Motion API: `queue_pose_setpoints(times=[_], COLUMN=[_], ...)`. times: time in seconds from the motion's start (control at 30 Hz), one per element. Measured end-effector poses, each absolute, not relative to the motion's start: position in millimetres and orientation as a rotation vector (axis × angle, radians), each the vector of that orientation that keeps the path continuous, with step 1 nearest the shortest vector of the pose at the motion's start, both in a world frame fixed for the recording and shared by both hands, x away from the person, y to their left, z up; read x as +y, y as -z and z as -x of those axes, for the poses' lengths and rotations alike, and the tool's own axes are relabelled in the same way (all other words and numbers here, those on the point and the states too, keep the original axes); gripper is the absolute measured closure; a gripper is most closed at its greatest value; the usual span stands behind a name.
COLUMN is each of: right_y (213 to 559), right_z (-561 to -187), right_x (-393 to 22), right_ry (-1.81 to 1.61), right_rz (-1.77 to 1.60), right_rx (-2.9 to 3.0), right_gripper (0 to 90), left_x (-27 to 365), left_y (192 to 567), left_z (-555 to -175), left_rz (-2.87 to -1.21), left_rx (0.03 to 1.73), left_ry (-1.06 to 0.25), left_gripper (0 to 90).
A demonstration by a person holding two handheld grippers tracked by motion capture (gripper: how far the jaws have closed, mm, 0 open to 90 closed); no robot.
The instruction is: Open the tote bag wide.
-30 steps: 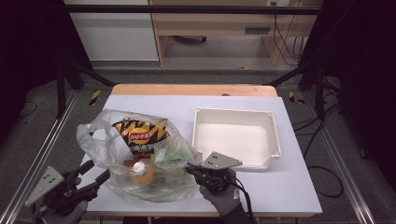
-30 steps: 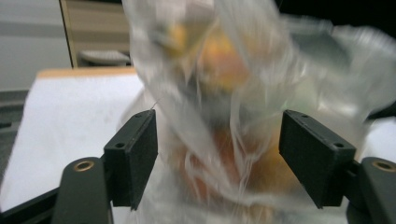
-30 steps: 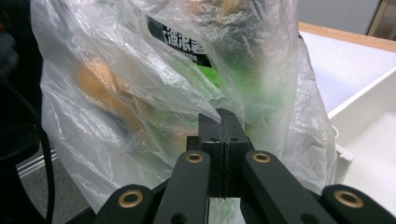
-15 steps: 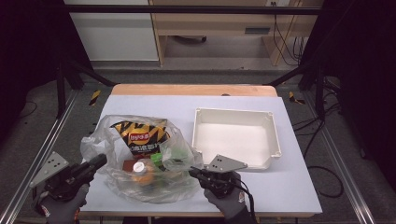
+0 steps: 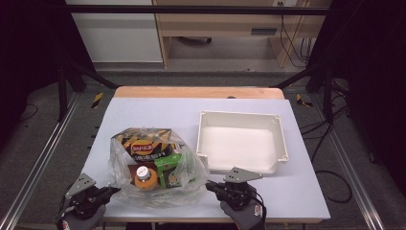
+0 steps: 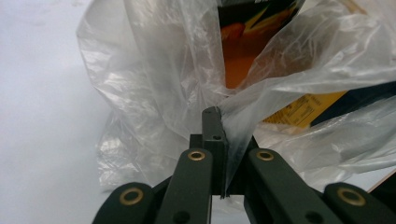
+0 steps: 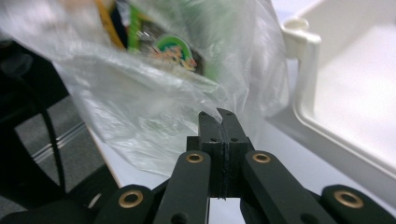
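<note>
A clear plastic bag lies on the white table, holding a yellow-and-black chips packet, an orange bottle with a white cap and a green packet. My left gripper is at the bag's front left corner. In the left gripper view the left gripper has just closed its jaws, pinching the bag's film. My right gripper is at the bag's front right corner. In the right gripper view the right gripper is shut on the film.
An empty white tray stands right of the bag, its rim close to my right gripper. Both hands are at the table's front edge. Dark stands and cables surround the table.
The left jaws went from open to shut on the bag's film. Both grippers sank toward the front edge, and the bag dropped and flattened onto the table.
</note>
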State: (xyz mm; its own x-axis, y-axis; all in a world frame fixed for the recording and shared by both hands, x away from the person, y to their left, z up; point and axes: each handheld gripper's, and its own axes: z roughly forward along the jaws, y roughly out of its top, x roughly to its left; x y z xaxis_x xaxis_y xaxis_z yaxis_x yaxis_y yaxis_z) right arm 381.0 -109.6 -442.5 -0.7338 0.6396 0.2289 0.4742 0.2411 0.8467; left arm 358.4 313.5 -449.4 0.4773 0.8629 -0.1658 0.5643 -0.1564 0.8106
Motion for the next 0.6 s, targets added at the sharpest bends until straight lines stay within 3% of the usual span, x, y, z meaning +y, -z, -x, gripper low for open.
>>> queue_pose_setpoints(times=[0.53,0.6], right_y=[479.4,480.6], right_z=[-395.5,-395.6], right_x=[-91.4,-87.9], right_ry=[-1.304,-1.288], right_rz=[-1.137,-1.108], right_rx=[2.364,2.362], right_gripper=[90.0,85.5], left_x=[304.1,304.8], left_y=[466.2,466.7], left_z=[-367.8,-368.5], left_rz=[-1.919,-1.918], left_rx=[1.183,1.173], left_ry=[-0.498,-0.503], left_gripper=[89.2,89.0])
